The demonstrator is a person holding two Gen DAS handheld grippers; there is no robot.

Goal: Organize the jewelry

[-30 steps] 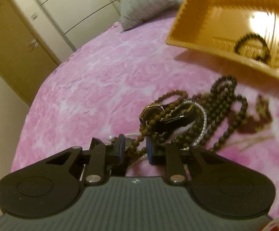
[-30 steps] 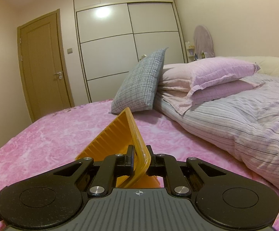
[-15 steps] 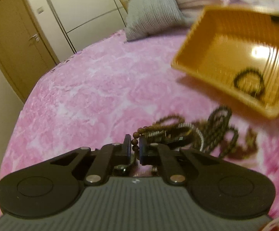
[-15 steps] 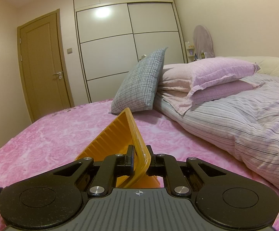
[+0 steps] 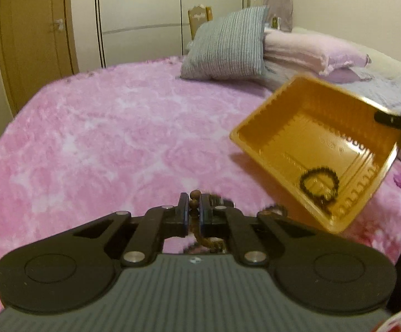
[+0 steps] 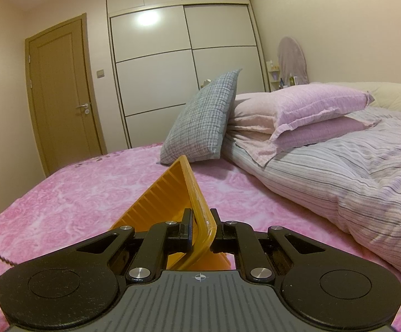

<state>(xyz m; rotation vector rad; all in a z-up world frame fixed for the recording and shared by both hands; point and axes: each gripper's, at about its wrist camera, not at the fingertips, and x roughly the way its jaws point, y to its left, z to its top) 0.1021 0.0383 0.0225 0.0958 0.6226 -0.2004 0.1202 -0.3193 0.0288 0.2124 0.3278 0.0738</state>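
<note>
— What's my left gripper (image 5: 192, 208) got?
— It's clamped on a brown bead string (image 5: 194, 196), just left of the orange tray (image 5: 269, 116).
— And my right gripper (image 6: 202, 227)?
— It's pinching the tray's rim; a black bracelet (image 5: 319, 180) lies inside.

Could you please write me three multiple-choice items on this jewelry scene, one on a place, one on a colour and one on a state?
1. Where does the dark bead bracelet lie?
A. inside the tray
B. on the grey pillow
C. on the door handle

2. What colour is the plastic tray?
A. white
B. orange
C. blue

3. What is the left gripper doing?
A. standing wide open and empty
B. pinching the tray rim
C. pinching a brown bead strand

Answers:
1 A, the bracelet rests near the tray's lower corner.
2 B, its walls and floor are orange in both views.
3 C, brown beads sit between the nearly closed pads; the right gripper is the one clamped on the tray rim.
</note>
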